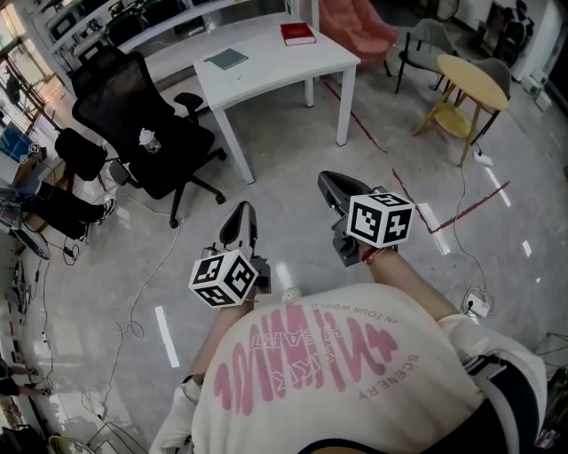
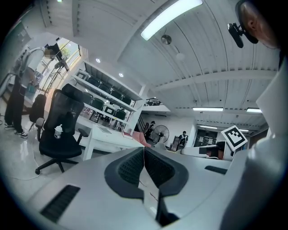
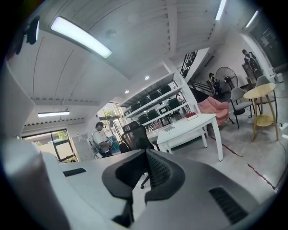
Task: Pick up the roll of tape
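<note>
No roll of tape shows in any view. In the head view my left gripper (image 1: 240, 211) and my right gripper (image 1: 329, 181) are held out level over the glossy floor, side by side, pointing toward a white table (image 1: 266, 75). The left gripper (image 2: 144, 150) has its jaws pressed together with nothing between them. The right gripper (image 3: 146, 153) is likewise shut and empty. A red book (image 1: 297, 34) and a teal notebook (image 1: 228, 58) lie on the white table.
A black office chair (image 1: 133, 106) with a small white object (image 1: 148, 139) on its seat stands left of the table. A yellow round table (image 1: 473, 82) and a pink chair (image 1: 355, 27) are at the right. Cables (image 1: 142, 284) trail across the floor.
</note>
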Demonstrator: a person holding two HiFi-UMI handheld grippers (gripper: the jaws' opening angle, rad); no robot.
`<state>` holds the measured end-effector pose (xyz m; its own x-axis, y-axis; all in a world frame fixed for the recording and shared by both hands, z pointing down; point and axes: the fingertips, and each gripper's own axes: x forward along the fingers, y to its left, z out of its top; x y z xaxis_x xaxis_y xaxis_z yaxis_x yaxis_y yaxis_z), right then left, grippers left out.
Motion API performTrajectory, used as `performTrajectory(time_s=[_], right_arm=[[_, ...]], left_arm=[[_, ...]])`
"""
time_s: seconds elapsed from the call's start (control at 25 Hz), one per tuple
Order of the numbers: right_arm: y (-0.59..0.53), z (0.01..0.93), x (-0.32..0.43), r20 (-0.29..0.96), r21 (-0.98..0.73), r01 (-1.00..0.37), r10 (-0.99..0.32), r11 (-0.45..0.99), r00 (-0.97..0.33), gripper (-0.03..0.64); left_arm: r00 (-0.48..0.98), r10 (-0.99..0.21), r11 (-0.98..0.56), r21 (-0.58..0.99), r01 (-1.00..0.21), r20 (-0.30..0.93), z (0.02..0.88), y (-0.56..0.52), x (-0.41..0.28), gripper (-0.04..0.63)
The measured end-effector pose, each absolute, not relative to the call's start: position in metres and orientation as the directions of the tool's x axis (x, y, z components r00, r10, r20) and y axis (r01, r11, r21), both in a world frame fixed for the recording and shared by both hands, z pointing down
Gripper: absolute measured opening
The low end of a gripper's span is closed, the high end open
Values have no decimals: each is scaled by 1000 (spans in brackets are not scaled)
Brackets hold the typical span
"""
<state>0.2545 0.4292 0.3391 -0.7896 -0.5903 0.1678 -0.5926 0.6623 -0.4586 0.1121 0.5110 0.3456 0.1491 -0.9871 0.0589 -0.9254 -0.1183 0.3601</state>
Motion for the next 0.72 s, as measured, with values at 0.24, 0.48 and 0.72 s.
performTrajectory(time_s=[0.24,0.48,0.72], right_arm=[[382,324,204,153,-437,-610,-614,661,-775,15],[344,322,168,148,-463,-622,-637,631,-757,15],[311,324,125,134,-483,-622,-650,616,-748,15]], left_arm=[[147,-987,-117,331,-936,66,333,455,54,25],[186,-981,-159,323,-933,55,322,415,13,25],[211,-976,-185,310,-933,52,323,384,-30,25]])
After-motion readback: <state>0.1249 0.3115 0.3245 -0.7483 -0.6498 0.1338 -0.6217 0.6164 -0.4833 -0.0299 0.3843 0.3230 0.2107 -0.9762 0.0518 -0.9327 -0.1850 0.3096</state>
